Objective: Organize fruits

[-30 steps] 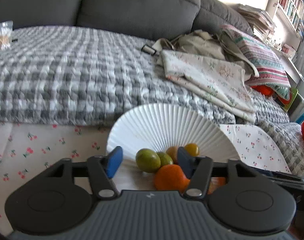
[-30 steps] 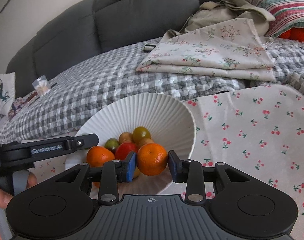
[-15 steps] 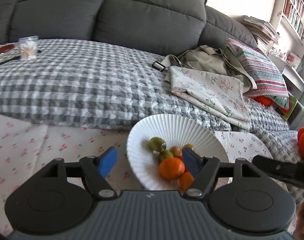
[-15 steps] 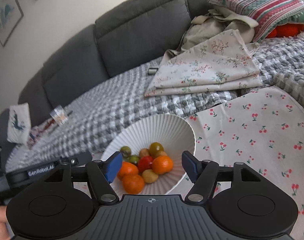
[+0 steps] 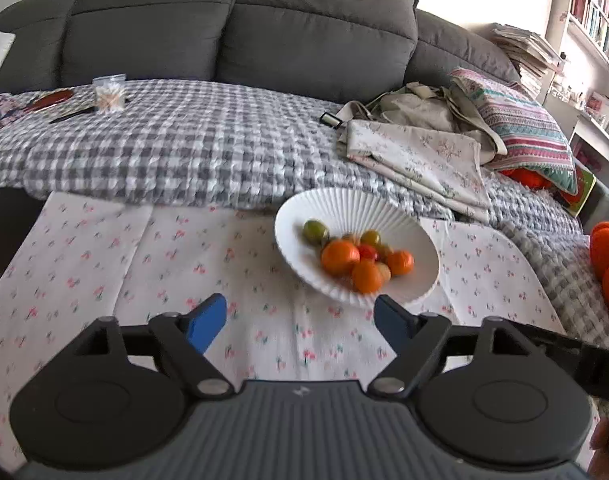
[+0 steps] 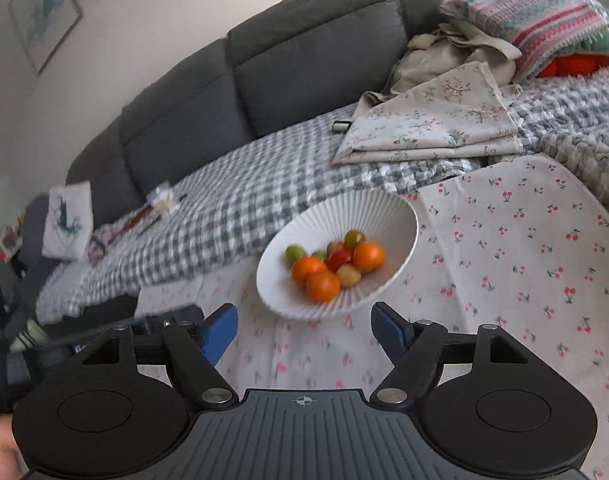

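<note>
Both jaws have withdrawn, opening; fruit bowl [image 5: 420,240] lies beyond them.

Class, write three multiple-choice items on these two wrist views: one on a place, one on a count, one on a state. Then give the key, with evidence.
1. Where does the white ribbed bowl stand?
A sofa seat
B cherry-print cloth
C bookshelf

2. How many oranges lie in it?
A one
B three
C six

3. What is between the right claw fingers?
A an orange
B a tomato
C nothing

Key: 1 B, cloth lies under the bowl; 2 B, three orange fruits show in both views; 3 C, its jaws are opening over bare cloth.
</note>
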Tool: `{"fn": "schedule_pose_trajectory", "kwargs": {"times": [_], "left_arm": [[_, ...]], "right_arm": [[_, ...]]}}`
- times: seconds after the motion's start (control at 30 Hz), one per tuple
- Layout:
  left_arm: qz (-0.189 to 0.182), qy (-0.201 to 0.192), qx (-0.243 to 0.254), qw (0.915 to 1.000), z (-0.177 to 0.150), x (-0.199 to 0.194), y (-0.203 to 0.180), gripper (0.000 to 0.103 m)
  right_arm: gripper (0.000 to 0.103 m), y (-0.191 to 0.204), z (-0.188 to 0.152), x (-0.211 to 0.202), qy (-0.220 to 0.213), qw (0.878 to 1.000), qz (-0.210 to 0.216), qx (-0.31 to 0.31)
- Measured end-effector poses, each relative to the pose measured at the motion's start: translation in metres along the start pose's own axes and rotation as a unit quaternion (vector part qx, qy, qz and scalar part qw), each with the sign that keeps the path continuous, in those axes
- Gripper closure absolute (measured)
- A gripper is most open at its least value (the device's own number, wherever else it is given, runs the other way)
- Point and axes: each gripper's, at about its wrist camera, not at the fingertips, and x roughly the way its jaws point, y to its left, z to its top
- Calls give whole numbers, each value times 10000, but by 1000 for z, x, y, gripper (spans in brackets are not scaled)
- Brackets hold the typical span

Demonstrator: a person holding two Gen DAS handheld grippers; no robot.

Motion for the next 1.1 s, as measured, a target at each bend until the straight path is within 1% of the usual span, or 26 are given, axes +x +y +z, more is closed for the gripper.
{"fn": "schedule_pose_trajectory", "kwargs": {"times": [0.03, 0.13, 0.2, 0.27, 0.37, 0.47, 0.53, 0.6, 0.77, 0.87, 1.1], "left_arm": [[36, 16, 10, 10000, -5, -4, -1, 16], [201, 3, 112, 9997, -15, -16, -3, 13], [313, -22, 200, 9993, -20, -23, -5, 9], [415, -39, 253, 9988, -26, -30, -6, 3], [509, 18, 340, 9981, -32, -34, -8, 2], [563, 102, 356, 9977, -37, -34, -9, 1], [563, 137, 354, 9977, -38, -34, -10, 1], [578, 157, 377, 9975, -38, -33, -10, 1], [695, 175, 342, 9968, -39, -32, -8, 1], [732, 161, 327, 9967, -38, -32, -8, 1], [684, 241, 374, 9967, -40, -29, -10, 1]], "right_arm": [[23, 2, -4, -4, 16, 10000, -45, -46], [21, 5, -14, -17, 56, 9998, -145, -76], [18, 6, -20, -24, 102, 9998, -182, -74], [15, 6, -26, -29, 141, 9996, -221, -74], [12, 7, -35, -32, 220, 9992, -286, -167], [12, 10, -42, -32, 297, 9978, -497, -319], [10, 14, -44, -33, 285, 9973, -507, -443], [7, 18, -45, -34, 227, 9970, -505, -548], [6, 27, -50, -29, 172, 9937, -723, -836], [6, 26, -49, -27, 136, 9942, -777, -729], [5, 24, -48, -28, 59, 9940, -873, -657]]}}
